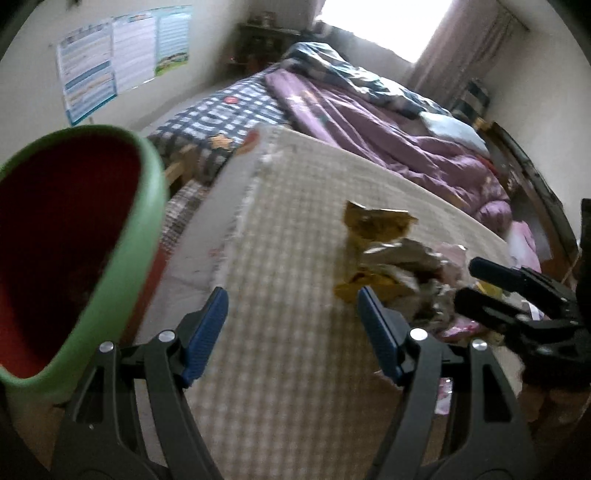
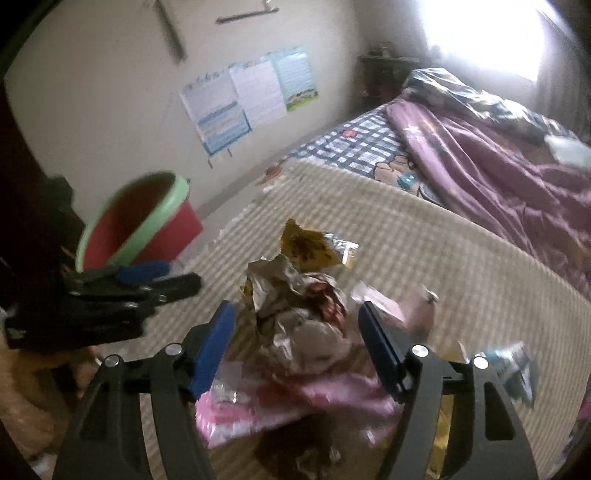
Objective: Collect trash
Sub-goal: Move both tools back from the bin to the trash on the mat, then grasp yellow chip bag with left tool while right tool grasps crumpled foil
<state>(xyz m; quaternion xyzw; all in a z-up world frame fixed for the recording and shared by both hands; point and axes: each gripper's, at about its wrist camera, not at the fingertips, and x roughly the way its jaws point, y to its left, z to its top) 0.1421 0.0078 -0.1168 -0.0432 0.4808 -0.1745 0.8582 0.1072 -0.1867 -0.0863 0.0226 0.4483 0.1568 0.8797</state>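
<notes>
My right gripper (image 2: 297, 347) stands wide and empty over the crumpled wrappers (image 2: 299, 306) heaped on the checked mat (image 2: 443, 258), positioned to straddle one. My left gripper (image 1: 293, 334) is likewise wide and empty, beside the red bin (image 1: 70, 236), probably the drop point.

A home bedroom: unmade bed (image 1: 236, 110) with checked sheet and rumpled purple quilt (image 1: 388, 122), curtained window (image 1: 384, 22) behind, school-style posters (image 2: 251, 96) taped to the plain wall, woven mat (image 1: 295, 258) strewn with wrappers (image 2: 306, 295).
</notes>
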